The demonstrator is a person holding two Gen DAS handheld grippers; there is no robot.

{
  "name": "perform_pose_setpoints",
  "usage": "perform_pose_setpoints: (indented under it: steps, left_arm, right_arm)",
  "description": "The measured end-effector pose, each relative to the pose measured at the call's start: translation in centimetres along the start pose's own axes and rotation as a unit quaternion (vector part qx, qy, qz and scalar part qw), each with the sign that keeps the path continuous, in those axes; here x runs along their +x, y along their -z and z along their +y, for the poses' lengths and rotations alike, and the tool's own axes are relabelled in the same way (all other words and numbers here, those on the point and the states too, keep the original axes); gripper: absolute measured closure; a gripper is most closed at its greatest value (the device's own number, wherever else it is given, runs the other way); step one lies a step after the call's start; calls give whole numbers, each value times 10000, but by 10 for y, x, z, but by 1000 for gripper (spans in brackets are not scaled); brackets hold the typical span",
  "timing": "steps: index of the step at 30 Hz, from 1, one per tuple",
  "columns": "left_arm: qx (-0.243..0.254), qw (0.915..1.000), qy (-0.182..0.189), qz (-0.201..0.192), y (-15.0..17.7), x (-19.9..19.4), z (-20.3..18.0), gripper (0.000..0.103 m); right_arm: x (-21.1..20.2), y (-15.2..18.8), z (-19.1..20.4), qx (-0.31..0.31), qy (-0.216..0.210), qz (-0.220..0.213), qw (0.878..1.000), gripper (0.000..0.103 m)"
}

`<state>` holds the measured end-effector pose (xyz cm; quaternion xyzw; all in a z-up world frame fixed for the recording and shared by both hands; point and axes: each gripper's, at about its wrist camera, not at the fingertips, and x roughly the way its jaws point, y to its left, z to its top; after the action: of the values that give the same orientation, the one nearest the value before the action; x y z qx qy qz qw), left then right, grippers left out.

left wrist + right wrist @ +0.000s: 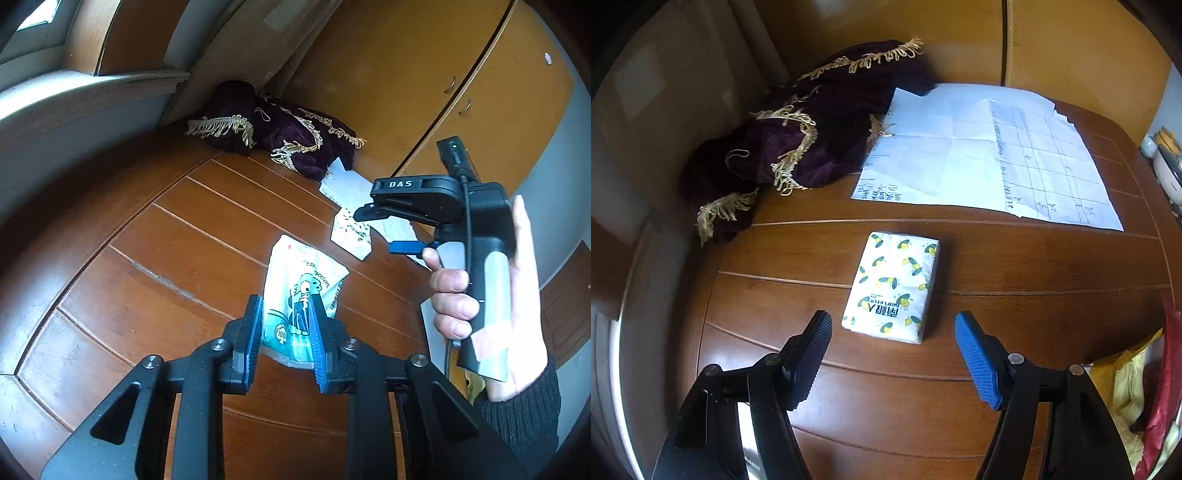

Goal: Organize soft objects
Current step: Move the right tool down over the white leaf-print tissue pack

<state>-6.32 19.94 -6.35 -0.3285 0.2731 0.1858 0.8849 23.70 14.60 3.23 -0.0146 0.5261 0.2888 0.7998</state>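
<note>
**Left tongs on teal packet; right tongs wide over lemon-print pack**

Left tongs (286, 306): narrowed onto a white-and-teal packet (299, 291) with a cartoon figure printed on it. Both blue pads press its lower part, one on each side. The packet's upper part stands out beyond the fingertips, above the wooden worktop (155, 258); whether its lower edge touches the wood cannot be told.

Right tongs (894, 325): spread wide, nothing between the pads. A tissue pack (892, 286), white with a lemon print, lies flat on the worktop (1034, 266), its near end in the gap between the fingertips and clear of both pads. In the left wrist view the right tongs (364, 214) show from the side, gripped by the person's right hand (480, 295) in a dark knitted sleeve; the same tissue pack (351, 230) lies partly hidden beneath their tip.

Beyond the tissue pack: sheets of paper (960, 155) with handwritten notes and a ruled grid, spread flat toward the far right of the worktop. At the far left corner a dark purple velvet cloth (798, 147) with pale gold fringe lies bunched against the wall, its edge overlapping the papers' far-left corner. Wooden cabinet doors (424, 74) stand behind the far edge. Off the right edge, red and yellow bags (1145, 387).
</note>
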Motion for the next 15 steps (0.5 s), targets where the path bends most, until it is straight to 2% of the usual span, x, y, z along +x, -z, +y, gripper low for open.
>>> perform_pose_setpoints:
  steps: [5,6,8,11,12,13,14,15]
  left_arm:
    - [12,10000,-4,-1,1,-1,0,82]
    - [2,10000,-8,-5,1,-1,1,82]
    - [-1,10000,-29,-14,1,-1,1,82]
    - [-25,10000,-33,22,0,-1,1,82]
    - [-36,10000,-39,26,0,-1,2,82]
    - [-45,10000,-43,29,0,-1,2,82]
    - [-48,10000,-47,31,-1,-1,2,82]
    - [-49,10000,-59,24,-1,-1,2,82]
  right_arm:
    - [20,-3,-2,180,-198,127,9996,32]
    - [24,-3,-1,191,-302,193,9992,35]
    - [28,-2,0,238,-331,255,9988,47]
    - [24,5,0,343,-240,129,9990,50]
    - [20,8,0,316,-170,115,9993,55]
    - [15,13,0,289,-136,101,9994,65]
    - [7,19,-1,288,-189,59,9994,78]
    - [-1,27,-1,267,-346,50,9990,86]
